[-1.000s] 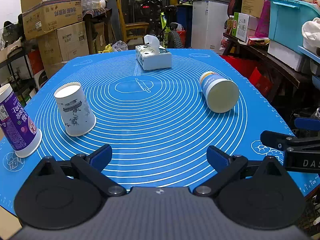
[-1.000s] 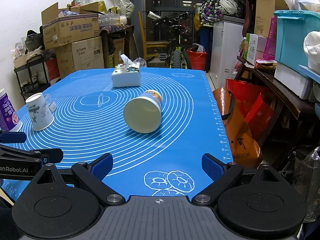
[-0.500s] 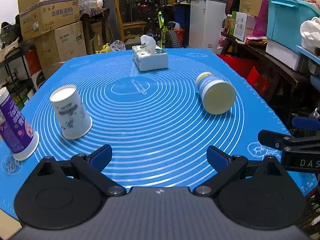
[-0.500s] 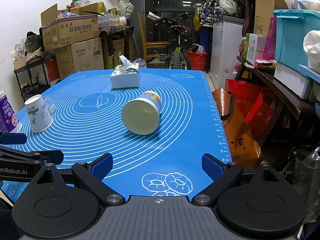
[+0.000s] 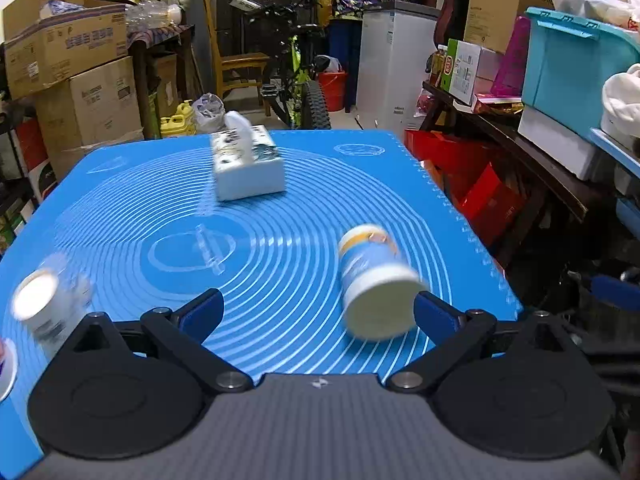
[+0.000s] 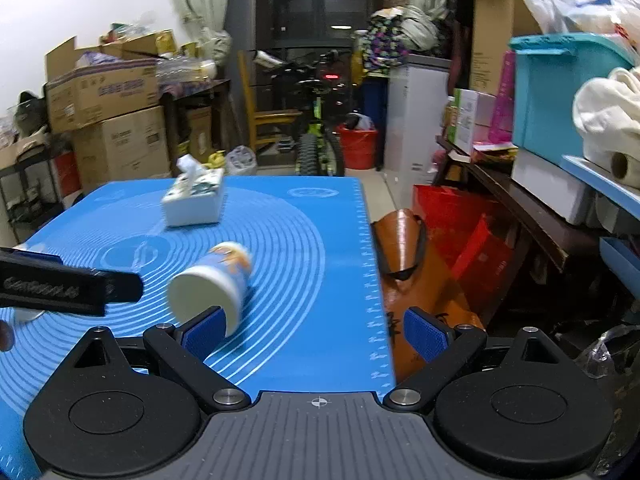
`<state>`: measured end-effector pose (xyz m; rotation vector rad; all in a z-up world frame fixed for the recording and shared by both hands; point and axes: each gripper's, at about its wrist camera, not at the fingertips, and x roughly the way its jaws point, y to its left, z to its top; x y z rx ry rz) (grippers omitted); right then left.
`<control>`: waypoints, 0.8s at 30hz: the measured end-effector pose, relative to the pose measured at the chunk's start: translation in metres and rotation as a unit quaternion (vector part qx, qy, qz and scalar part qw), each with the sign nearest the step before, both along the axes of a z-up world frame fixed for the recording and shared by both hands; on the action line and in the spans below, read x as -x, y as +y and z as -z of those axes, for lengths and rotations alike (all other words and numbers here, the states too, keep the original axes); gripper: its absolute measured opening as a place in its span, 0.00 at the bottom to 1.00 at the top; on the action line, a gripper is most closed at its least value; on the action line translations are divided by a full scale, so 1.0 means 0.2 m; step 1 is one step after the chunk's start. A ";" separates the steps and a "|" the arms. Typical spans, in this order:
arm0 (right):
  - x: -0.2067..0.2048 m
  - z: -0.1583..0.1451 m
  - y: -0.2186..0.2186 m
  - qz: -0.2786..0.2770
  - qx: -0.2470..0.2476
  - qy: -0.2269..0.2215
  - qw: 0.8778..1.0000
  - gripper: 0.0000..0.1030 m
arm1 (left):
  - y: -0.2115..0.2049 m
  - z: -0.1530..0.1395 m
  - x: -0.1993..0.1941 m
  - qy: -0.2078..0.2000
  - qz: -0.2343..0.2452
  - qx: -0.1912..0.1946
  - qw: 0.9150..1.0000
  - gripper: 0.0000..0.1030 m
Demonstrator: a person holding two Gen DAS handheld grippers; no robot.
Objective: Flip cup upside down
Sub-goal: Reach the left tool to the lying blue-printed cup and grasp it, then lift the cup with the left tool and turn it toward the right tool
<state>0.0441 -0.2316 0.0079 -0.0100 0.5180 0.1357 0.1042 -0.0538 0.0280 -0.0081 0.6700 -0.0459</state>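
A blue and yellow paper cup (image 5: 374, 280) lies on its side on the blue mat (image 5: 280, 216), mouth toward me. My left gripper (image 5: 318, 314) is open, and the cup sits just ahead of its right finger. In the right wrist view the cup (image 6: 212, 282) lies just beyond the left fingertip of my open right gripper (image 6: 316, 332). The left gripper's finger (image 6: 68, 286) shows as a black bar at the left of that view.
A white tissue box (image 5: 248, 166) stands at the back of the mat. A white printed cup (image 5: 44, 304) stands upside down at the left, blurred. The mat's right edge (image 6: 370, 280) drops off beside an orange bag (image 6: 412, 264) and cluttered shelves.
Both grippers have moved forward and right toward the lying cup, which now looms near their fingertips. The upside-down cups have slid to the far left of the left view.
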 end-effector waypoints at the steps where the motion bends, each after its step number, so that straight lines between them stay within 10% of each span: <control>1: -0.02 0.00 -0.02 0.005 -0.004 0.001 1.000 0.93 | -0.02 0.00 -0.04 0.002 0.001 0.000 1.000 0.97; 10: -0.12 0.04 -0.14 0.028 -0.020 0.016 0.999 0.93 | -0.19 0.15 -0.34 0.069 0.010 0.006 0.998 0.96; 13: -0.15 0.05 -0.14 0.028 -0.022 0.021 0.999 0.93 | -0.22 0.20 -0.39 0.095 0.017 0.000 0.995 0.78; 24: -0.13 0.04 -0.12 0.020 -0.025 0.021 0.999 0.93 | -0.14 0.14 -0.24 0.109 0.048 -0.003 0.993 0.66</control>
